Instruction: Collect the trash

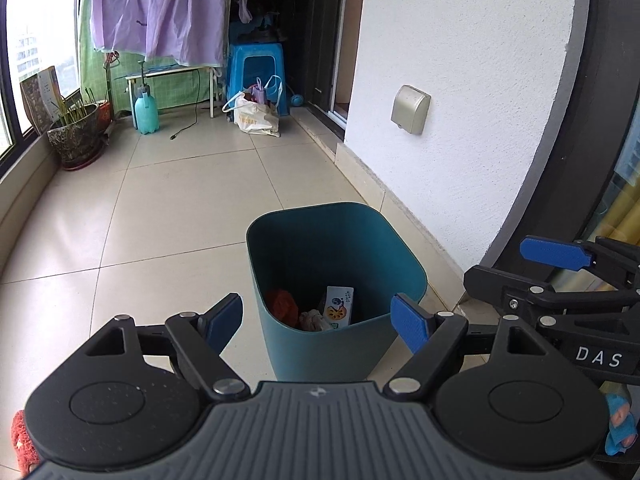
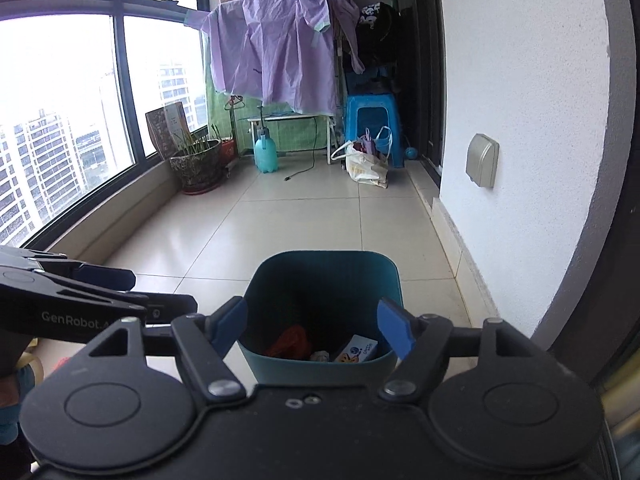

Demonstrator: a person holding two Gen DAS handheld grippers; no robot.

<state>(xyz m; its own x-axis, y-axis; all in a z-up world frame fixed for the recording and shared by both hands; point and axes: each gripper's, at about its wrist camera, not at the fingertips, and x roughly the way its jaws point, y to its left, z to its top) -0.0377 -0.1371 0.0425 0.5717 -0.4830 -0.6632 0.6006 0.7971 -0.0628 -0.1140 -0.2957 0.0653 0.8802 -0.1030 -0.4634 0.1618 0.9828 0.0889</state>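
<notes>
1. Cream tiles cover the floor [image 1: 168, 208], shiny and smooth, with thin dark lines between them.
2. A teal bin [image 1: 332, 280] stands on the floor near the white wall [image 1: 460, 80], close to the pale strip at the wall's bottom edge.
3. Inside the bin lie the trash: a small white box [image 1: 339, 307] with a cartoon on it, an orange crumpled thing [image 1: 282, 304] and a pale crumpled scrap [image 1: 314, 320].
4. The left gripper [image 1: 316, 320] hangs over the bin with its blue pads [image 1: 408, 322] spread wide and nothing between them.
5. The right gripper [image 2: 312, 330] is just beside it, also over the bin, its jaws apart and empty.
6. A big window [image 2: 60, 120] runs along the left side, with tall buildings outside.
7. At the far end of the floor hangs a purple coat [image 2: 276, 60] over a small white table [image 2: 292, 124].
8. Near it stand a blue stool [image 2: 372, 128], a white bag [image 2: 366, 168], a teal spray bottle [image 2: 266, 156] and a plant pot [image 2: 198, 168] by the window ledge.
9. A grey socket cover [image 2: 482, 160] sits on the white wall.
</notes>
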